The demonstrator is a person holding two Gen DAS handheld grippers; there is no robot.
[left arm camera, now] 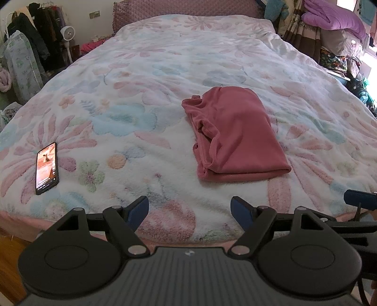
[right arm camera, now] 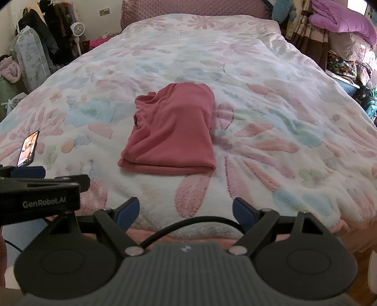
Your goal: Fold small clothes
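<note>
Bedroom scene: a bed (left arm camera: 165,70) covered by a fluffy white blanket (left arm camera: 132,98) with pink and blue flower print fills both views. Garment (left arm camera: 233,134), dusty pink and ribbed, lies folded into a compact rectangle near the middle of the blanket; its fold edge faces the cameras, and hemmed openings show bunched along its left side. Phone (left arm camera: 46,168), screen lit, lies flat on the blanket well to the left of the garment, near the bed's near edge. Left gripper (left arm camera: 189,210) hovers over the near edge of the bed with its 2 blue-padded fingers (left arm camera: 139,209) spread wide and nothing between them. Right gripper (right arm camera: 186,211) is likewise spread and empty, short of the garment and not touching it; a black cable (right arm camera: 188,223) arcs across its base. Lettering "GenRobot.AI" is legible on the left gripper's body in the right wrist view. Background: a clothes rack (left arm camera: 40,28) and a white fan (left arm camera: 67,33) at far left, purple bedding (left arm camera: 334,18) piled at far right.
</note>
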